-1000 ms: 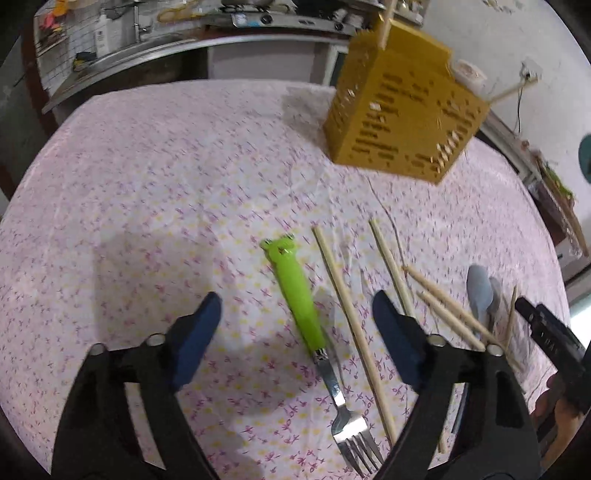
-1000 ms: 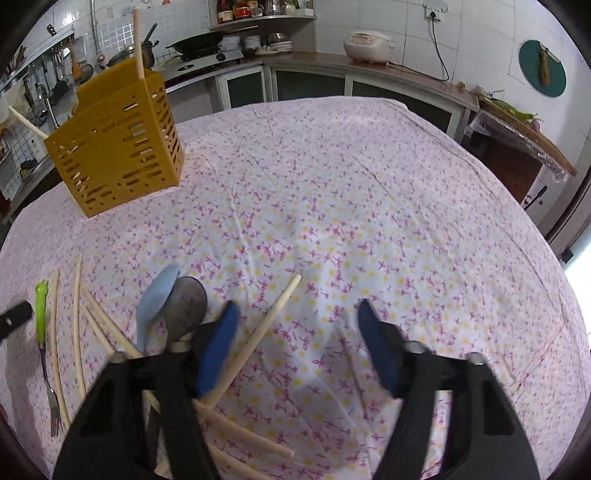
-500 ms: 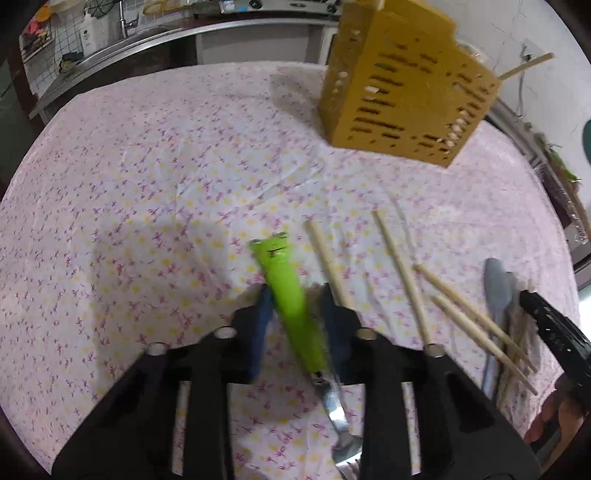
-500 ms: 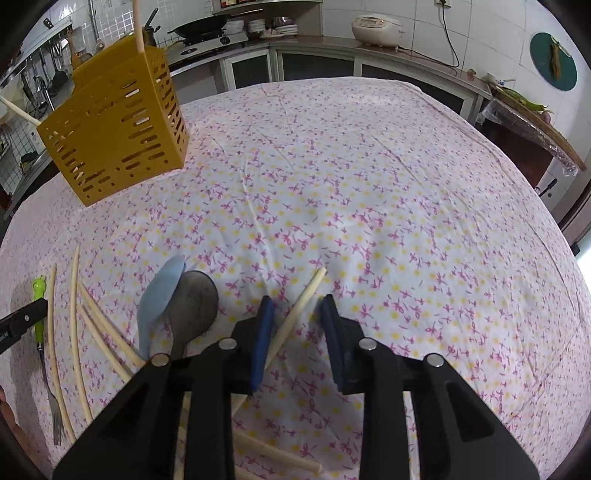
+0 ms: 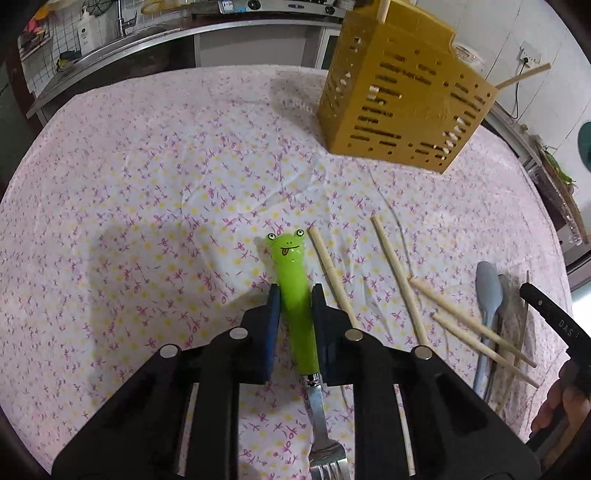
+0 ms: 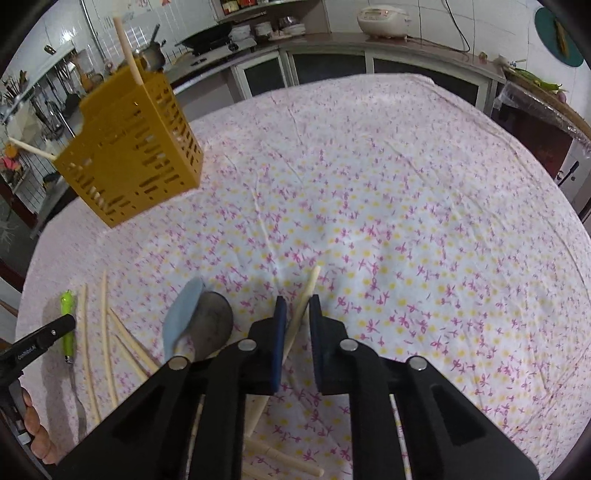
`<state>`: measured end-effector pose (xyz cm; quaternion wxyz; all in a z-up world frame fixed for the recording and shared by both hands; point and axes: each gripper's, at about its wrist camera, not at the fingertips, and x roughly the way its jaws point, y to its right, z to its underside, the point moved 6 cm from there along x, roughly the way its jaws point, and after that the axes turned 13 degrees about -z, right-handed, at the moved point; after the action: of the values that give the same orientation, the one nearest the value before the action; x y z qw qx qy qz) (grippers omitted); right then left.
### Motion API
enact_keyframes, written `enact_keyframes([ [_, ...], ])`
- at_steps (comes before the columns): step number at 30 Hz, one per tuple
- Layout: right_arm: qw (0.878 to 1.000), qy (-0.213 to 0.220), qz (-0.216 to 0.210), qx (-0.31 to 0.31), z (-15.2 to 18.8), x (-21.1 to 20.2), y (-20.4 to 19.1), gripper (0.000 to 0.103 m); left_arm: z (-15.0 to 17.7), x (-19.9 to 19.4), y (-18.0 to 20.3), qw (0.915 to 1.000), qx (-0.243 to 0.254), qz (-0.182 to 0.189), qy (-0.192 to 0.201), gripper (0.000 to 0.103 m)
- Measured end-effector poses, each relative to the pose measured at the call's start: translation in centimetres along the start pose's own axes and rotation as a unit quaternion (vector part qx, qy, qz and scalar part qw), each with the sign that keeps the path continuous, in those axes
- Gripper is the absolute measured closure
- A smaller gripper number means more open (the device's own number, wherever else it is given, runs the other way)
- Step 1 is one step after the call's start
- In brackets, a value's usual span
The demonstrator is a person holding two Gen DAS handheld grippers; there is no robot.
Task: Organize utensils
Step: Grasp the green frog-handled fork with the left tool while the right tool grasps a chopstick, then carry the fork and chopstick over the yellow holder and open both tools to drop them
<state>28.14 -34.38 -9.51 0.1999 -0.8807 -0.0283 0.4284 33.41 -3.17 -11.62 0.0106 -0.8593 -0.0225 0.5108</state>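
The yellow slotted utensil holder stands on the table, with two chopsticks protruding from its top. The left gripper is clamped on the green frog-handled fork, which lies on the table. The right gripper is clenched on a loose chopstick. Only the right wrist view shows the rice cooker; both show the spoons.

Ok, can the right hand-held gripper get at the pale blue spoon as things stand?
Probably not yet: the right hand-held gripper is shut on a wooden chopstick. The pale blue spoon lies uncovered just left.
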Motion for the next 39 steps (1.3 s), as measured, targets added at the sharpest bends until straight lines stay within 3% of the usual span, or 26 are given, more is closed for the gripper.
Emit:
enact_keyframes([
  [6,0.999,0.04,-0.022,-0.019,-1.5,-2.9,-1.7,0.094,-0.8,-2.9,-0.5,0.9994,-0.006,0.01,0.033,0.088],
  [13,0.993,0.094,-0.048,-0.047,-3.5,-6.7,-3.6,0.097,-1.8,-7.5,-0.4,0.9947,0.0,0.028,0.099,0.089],
  [18,0.988,0.12,-0.06,-0.071,-4.4,-8.5,-5.0,0.097,-2.5,-9.8,-0.6,0.9921,-0.003,0.037,0.12,0.089],
  [28,0.976,0.177,-0.076,-0.104,-7.0,-11.6,-7.4,0.097,-3.8,-13.9,-0.4,0.9841,0.003,0.036,0.174,0.089],
  [39,0.955,0.239,-0.102,-0.139,-11.8,-14.6,-11.5,0.097,-8.1,-18.3,0.7,0.9737,0.006,0.046,0.223,0.089],
])
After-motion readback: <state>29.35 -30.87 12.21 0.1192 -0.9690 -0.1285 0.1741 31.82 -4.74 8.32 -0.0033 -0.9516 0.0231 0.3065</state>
